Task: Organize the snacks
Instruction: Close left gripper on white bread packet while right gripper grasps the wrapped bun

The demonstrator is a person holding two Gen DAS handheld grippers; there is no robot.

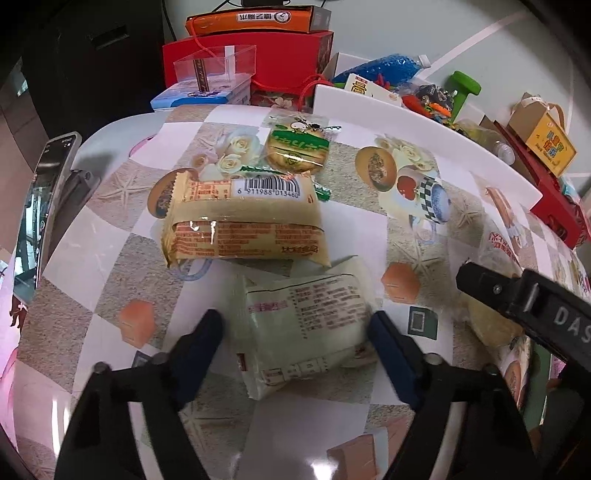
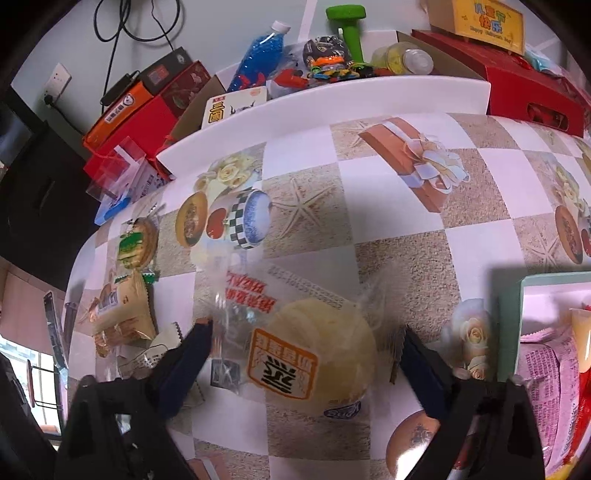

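Observation:
My left gripper [image 1: 295, 328] points down at the patterned table, its fingers either side of a pale white-green snack packet [image 1: 303, 325]. The right pad sits at the packet's edge and a small gap shows at the left pad. Beyond it lie a tan packet with a barcode [image 1: 243, 221] and a round biscuit in a green-printed wrapper [image 1: 297, 147]. My right gripper [image 2: 306, 339] straddles a clear-wrapped yellow round pastry [image 2: 317, 354], fingertips at the loose wrapper's edges, clear of the pastry itself. The right gripper's black body [image 1: 517, 302] shows in the left wrist view.
A pale green-rimmed tray [image 2: 517, 321] at the right holds pink snack packets [image 2: 546, 369]. A white raised board [image 2: 332, 99] borders the table's far side, with red boxes [image 2: 532, 92], a blue bottle [image 2: 258, 51], a green dumbbell [image 2: 351, 29] and toys behind. A phone [image 1: 40, 206] stands at the left edge.

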